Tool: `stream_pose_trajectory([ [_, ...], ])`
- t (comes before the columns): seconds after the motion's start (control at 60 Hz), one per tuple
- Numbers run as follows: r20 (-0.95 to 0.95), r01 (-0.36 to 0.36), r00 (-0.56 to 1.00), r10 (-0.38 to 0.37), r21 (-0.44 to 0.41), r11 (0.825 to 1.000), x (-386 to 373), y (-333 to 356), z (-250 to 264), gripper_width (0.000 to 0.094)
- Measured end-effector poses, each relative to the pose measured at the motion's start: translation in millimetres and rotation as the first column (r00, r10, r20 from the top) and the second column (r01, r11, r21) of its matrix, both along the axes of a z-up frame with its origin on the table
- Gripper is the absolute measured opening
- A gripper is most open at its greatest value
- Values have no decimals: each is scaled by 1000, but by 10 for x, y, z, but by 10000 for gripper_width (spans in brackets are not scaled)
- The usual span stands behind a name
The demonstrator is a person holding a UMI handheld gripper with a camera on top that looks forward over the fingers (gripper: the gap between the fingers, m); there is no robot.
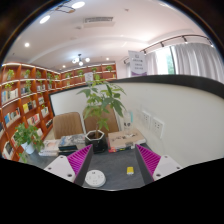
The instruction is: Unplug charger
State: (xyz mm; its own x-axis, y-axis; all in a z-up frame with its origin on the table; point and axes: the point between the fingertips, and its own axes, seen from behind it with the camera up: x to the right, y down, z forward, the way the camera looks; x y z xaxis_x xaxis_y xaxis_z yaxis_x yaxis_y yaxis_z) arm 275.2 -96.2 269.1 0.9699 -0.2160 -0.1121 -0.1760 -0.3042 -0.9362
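Note:
My gripper (113, 165) is open, its two magenta pads (79, 160) wide apart above a dark table (113, 180). A round white disc-shaped device (95, 178) lies on the table between the fingers, close to the left one. A small yellow block (129, 170) lies nearer the right finger. On the white wall to the right, beyond the fingers, are white socket plates (156, 124); I cannot tell whether a charger is plugged in there.
A potted plant in a black pot (96, 138) stands just beyond the fingers, with a flat box (123, 138) to its right. A chair (68, 123) and a smaller plant (28, 135) are to the left. Bookshelves (25, 100) line the left wall.

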Motion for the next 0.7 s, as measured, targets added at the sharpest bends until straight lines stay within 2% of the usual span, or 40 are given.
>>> stream_pose_trajectory([
  [0.117,41,-36,999,34,34,999,-502,-450,439,845],
  [0.217,61,-89,994,87,31,996,-1009,-789,497,844],
  [0.317,67,-144,987,145,-18,989,-1522,-1074,303,845],
  [0.433,48,-217,974,220,-56,975,-2095,-1361,47,849],
  [0.7,76,-296,949,305,-114,948,-2740,-1860,-210,854],
])
